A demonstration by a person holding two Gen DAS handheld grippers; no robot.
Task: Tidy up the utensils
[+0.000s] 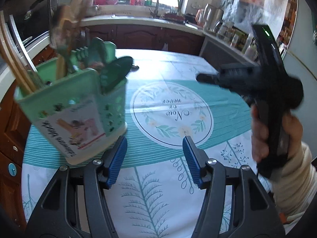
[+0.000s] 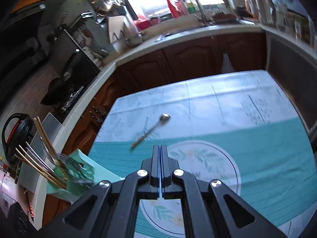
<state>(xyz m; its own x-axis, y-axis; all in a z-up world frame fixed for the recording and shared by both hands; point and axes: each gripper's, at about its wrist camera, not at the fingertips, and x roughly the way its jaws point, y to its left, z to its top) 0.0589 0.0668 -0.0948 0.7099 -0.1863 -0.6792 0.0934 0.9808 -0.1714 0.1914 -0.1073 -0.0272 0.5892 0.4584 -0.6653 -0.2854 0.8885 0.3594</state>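
Left tool [image 1: 155,152] gapes beside the holder [image 1: 79,107]; spoon [image 2: 151,130] lies apart.

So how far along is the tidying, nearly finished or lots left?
Mostly done, it seems. The green holder already stands full of chopsticks, forks and spoons. Nothing is in hand: the right tongs are shut and empty, and the left tongs are open beside the holder, gripping nothing. One spoon lies loose on the tablecloth just ahead of the right tongs, so that probably goes in next.
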